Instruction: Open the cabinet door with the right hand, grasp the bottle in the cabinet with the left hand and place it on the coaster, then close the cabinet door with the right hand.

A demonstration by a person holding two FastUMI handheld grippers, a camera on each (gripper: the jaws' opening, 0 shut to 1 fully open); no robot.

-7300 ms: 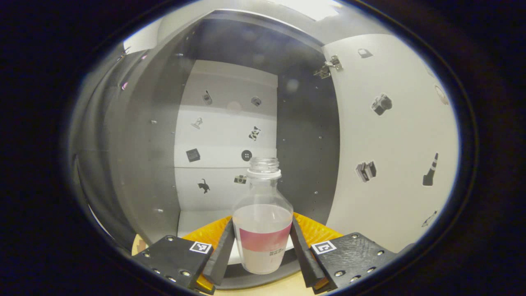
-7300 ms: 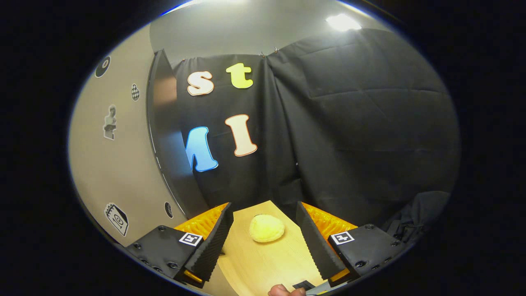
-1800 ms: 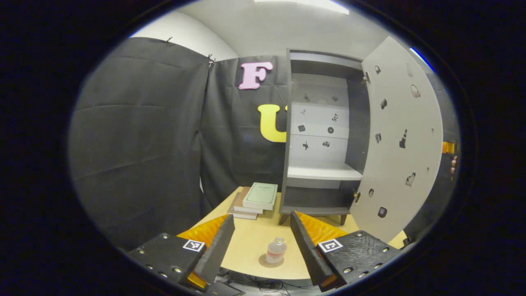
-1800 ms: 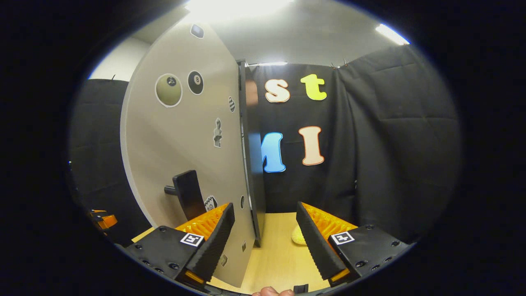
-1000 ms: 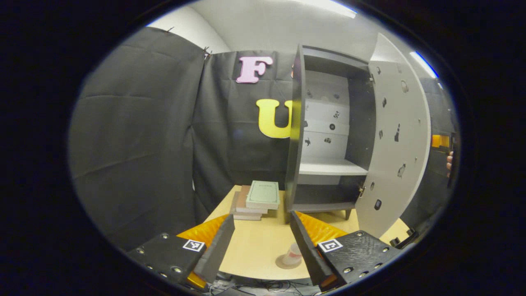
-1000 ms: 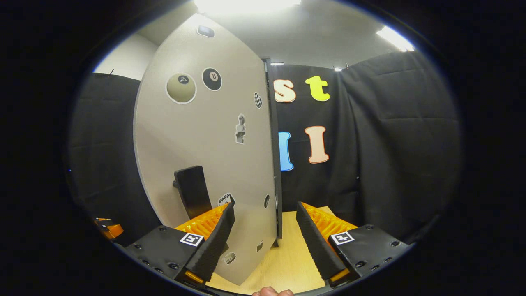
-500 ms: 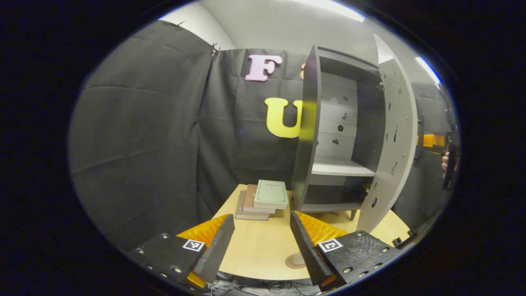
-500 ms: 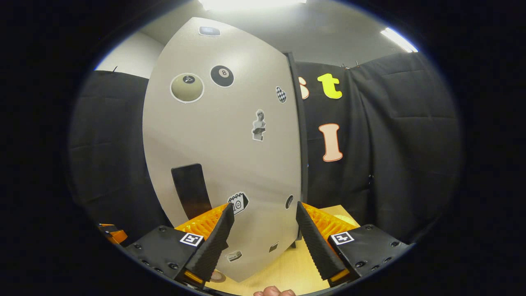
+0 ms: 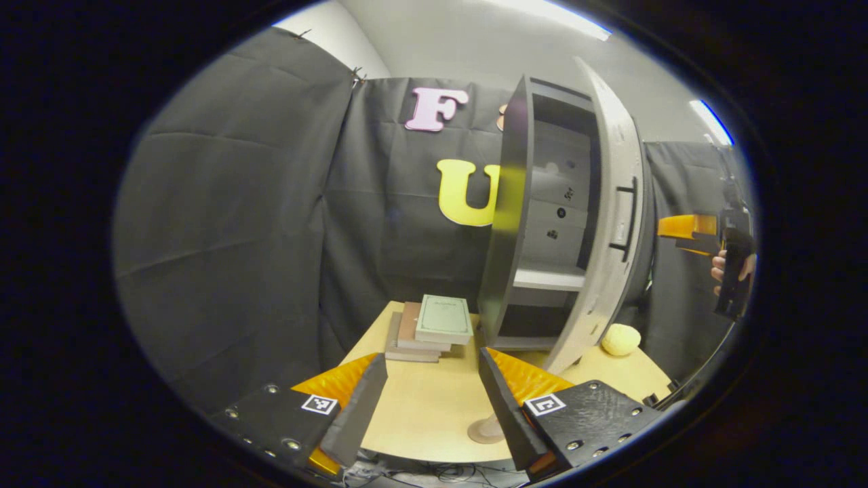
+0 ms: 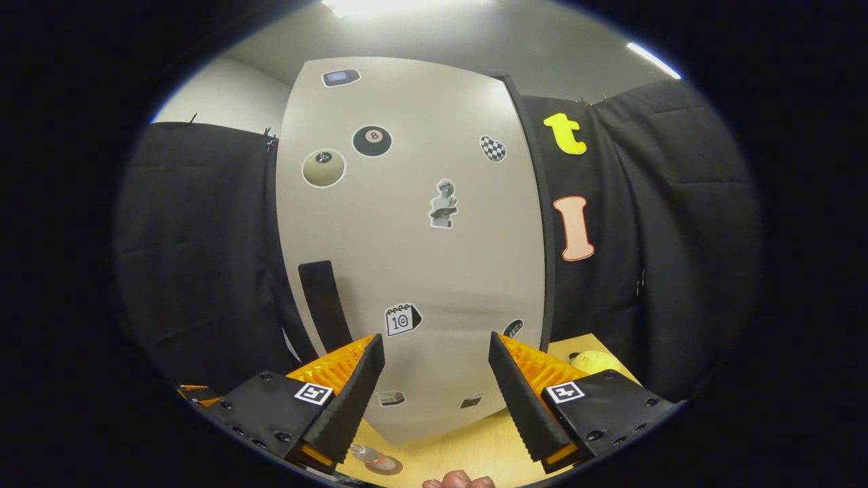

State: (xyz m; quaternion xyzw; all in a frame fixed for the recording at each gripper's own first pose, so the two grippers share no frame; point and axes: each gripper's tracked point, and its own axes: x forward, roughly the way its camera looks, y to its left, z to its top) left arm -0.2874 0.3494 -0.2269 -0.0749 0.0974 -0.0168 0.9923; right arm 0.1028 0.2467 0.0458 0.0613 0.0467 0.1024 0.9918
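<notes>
Ahead of the wide, empty right tongs — cabinet door, nearly shut, not touching them.

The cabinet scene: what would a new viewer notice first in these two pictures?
First, the pale cabinet door with its stickers, facing the open right gripper and nearly shut in the left gripper view. Then the stack of books on the table left of the cabinet, and a yellow ball on its right.
</notes>
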